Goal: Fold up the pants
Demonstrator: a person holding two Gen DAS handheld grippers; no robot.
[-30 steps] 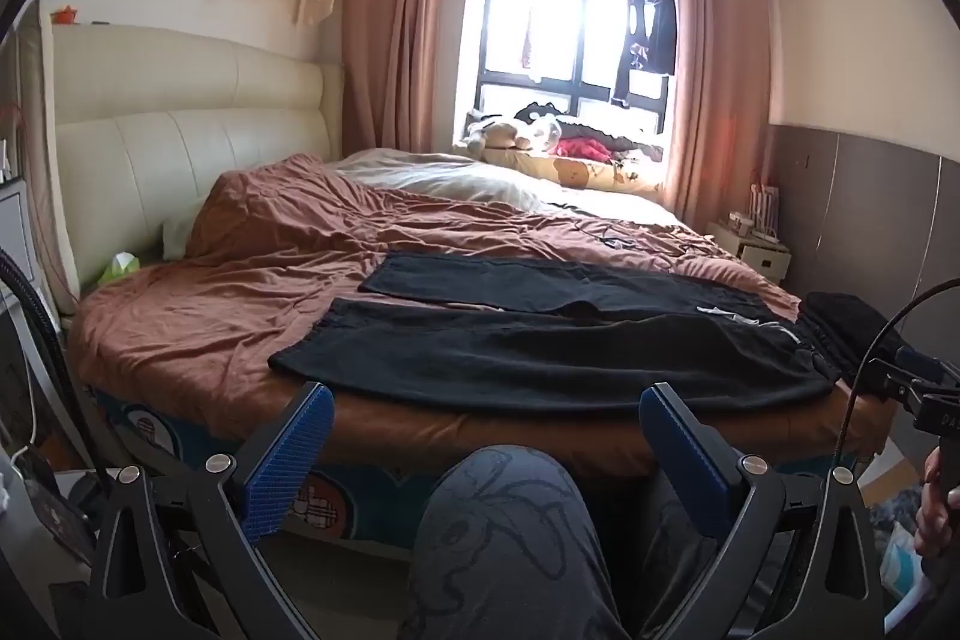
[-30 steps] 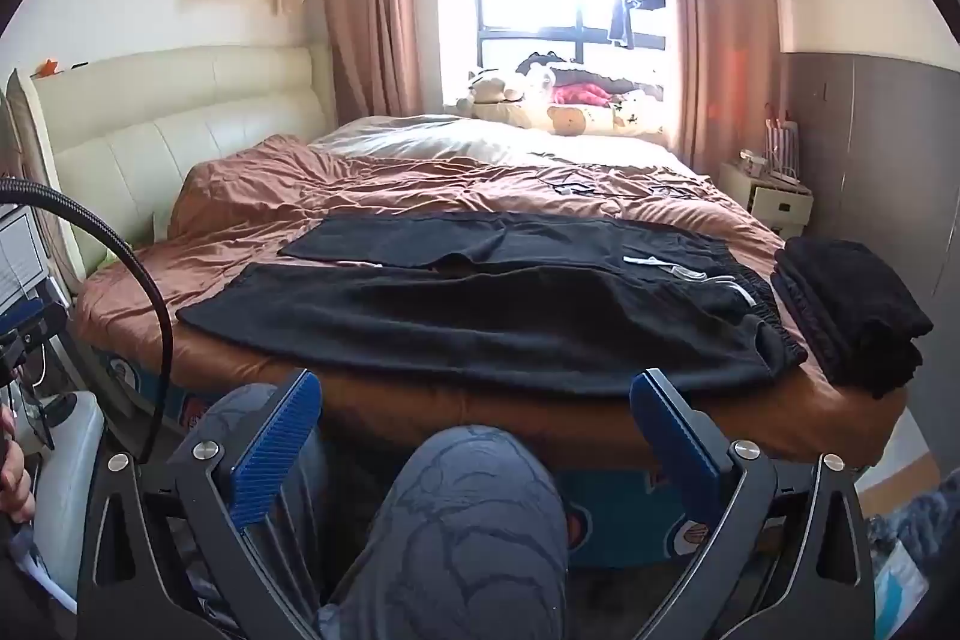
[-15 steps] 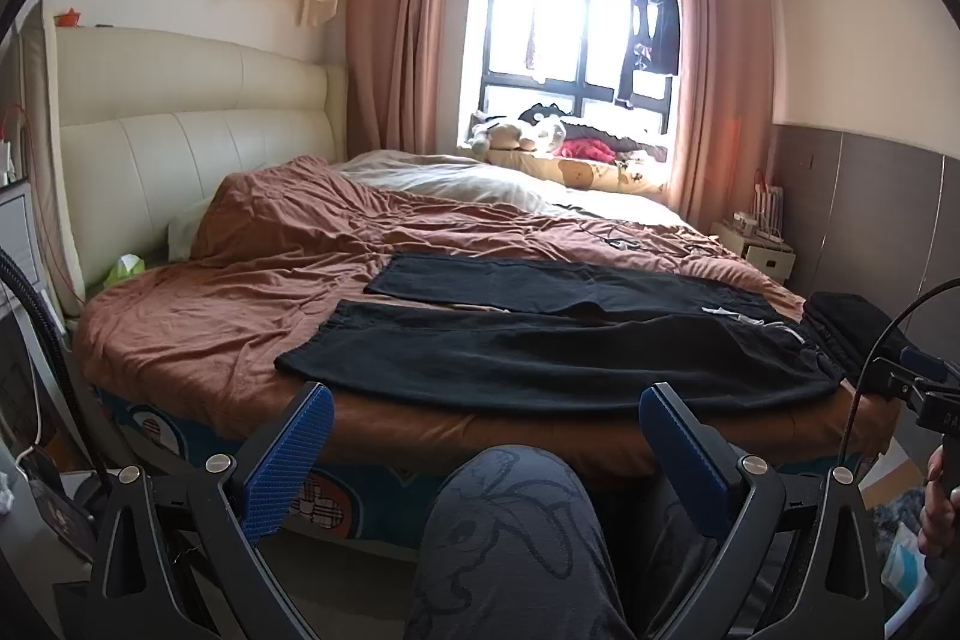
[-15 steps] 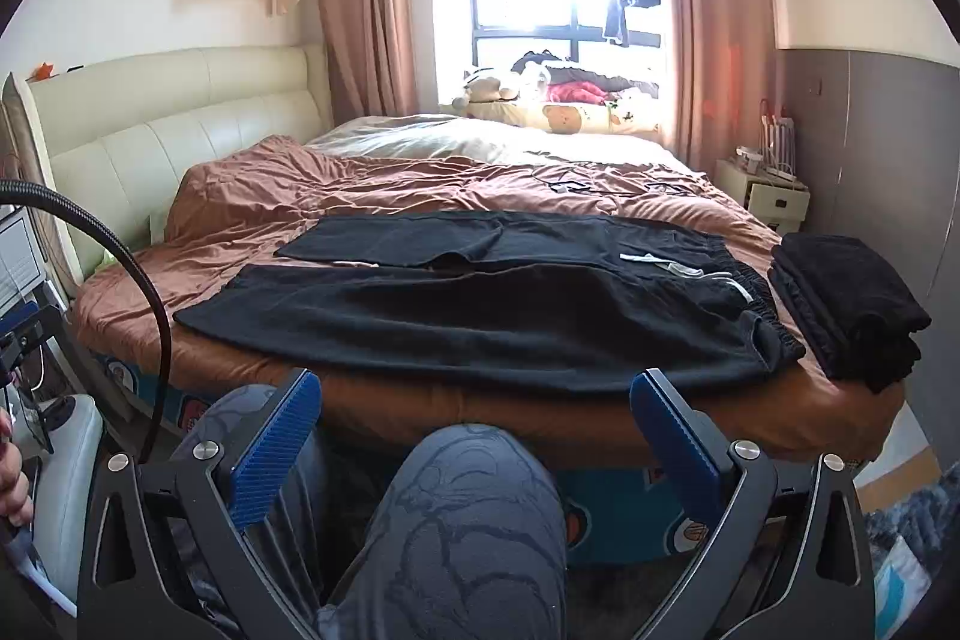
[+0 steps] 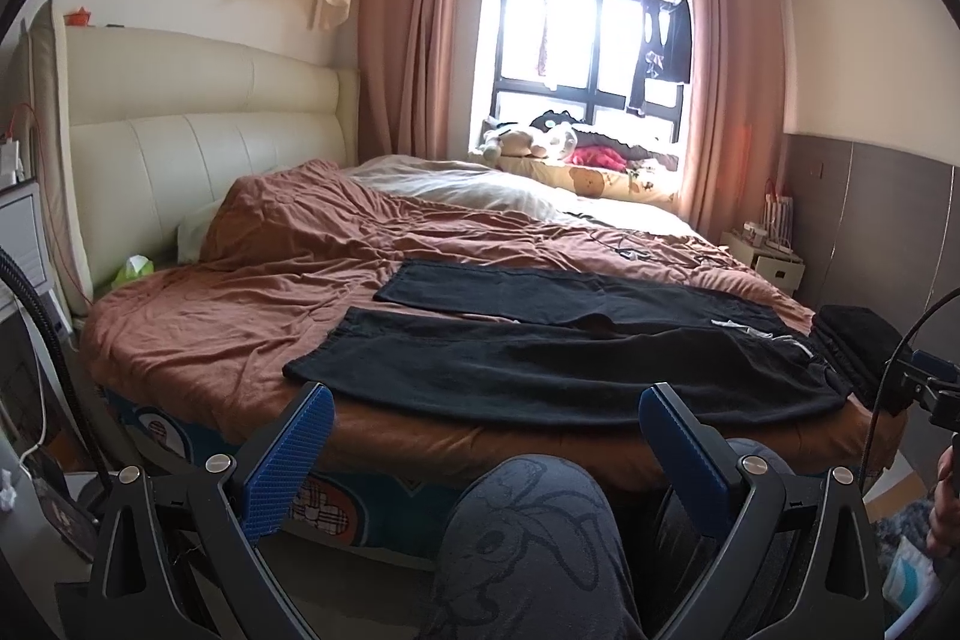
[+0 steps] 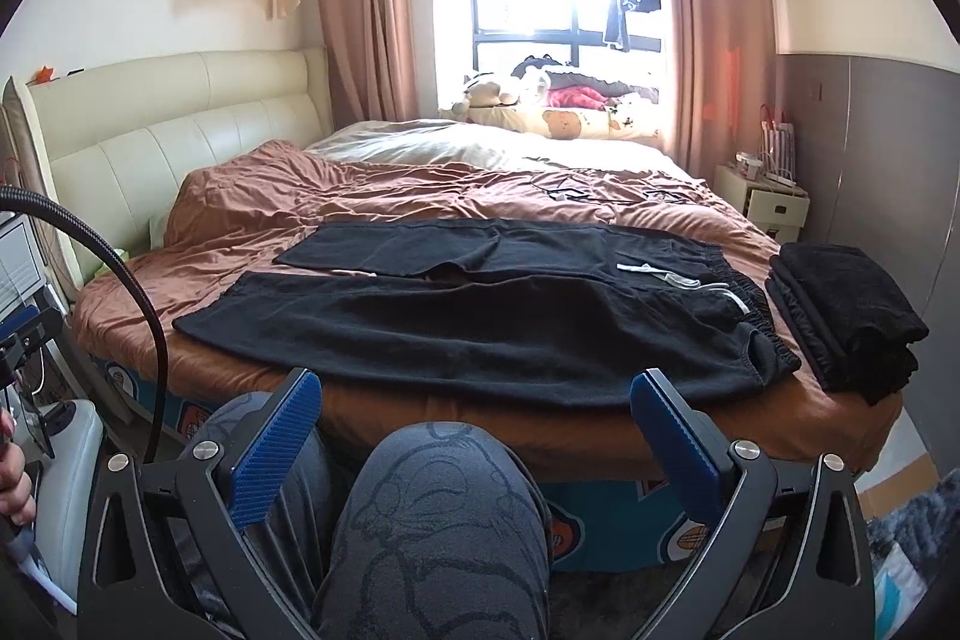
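Change: both views have crept slightly nearer the bed [image 5: 180, 358] over the last second | your left gripper [image 5: 483, 451] and right gripper [image 6: 474, 436] gape wide, empty | black pants [image 6: 480, 316] lie flat at twelve o'clock; untouched; folding not begun

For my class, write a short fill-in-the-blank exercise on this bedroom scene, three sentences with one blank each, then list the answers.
1. The black pants lie spread flat on the ______ bedspread.
2. The left gripper and the right gripper both have their jaws ______, holding nothing.
3. The pile of folded black clothes sits beside the pants' ______ end, where the white drawstring lies.

Answers: brown; open; waistband
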